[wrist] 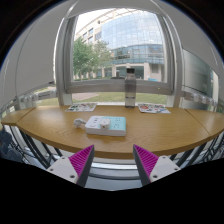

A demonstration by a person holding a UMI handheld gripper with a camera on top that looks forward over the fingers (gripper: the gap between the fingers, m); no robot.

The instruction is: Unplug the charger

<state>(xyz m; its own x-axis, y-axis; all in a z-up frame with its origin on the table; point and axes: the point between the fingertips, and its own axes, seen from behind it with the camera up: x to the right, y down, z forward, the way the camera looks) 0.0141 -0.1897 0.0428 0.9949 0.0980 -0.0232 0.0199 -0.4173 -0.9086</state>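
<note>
A flat white block with a pale blue top (106, 124) lies on the wooden table (170, 132), well beyond my fingers. A small white piece (80, 122) sits against its left end; I cannot tell whether this is the charger, and no cable shows. My gripper (113, 165) is open and empty. Its magenta pads (82, 160) stand wide apart, short of the table's near edge and a little below it. Nothing is between the fingers.
A tall grey carton-like container (130, 88) stands at the table's far side before a large window (120, 45). Printed papers lie at the far left (82, 107) and far right (153, 108). Chair frames (25, 148) stand at the table's near left.
</note>
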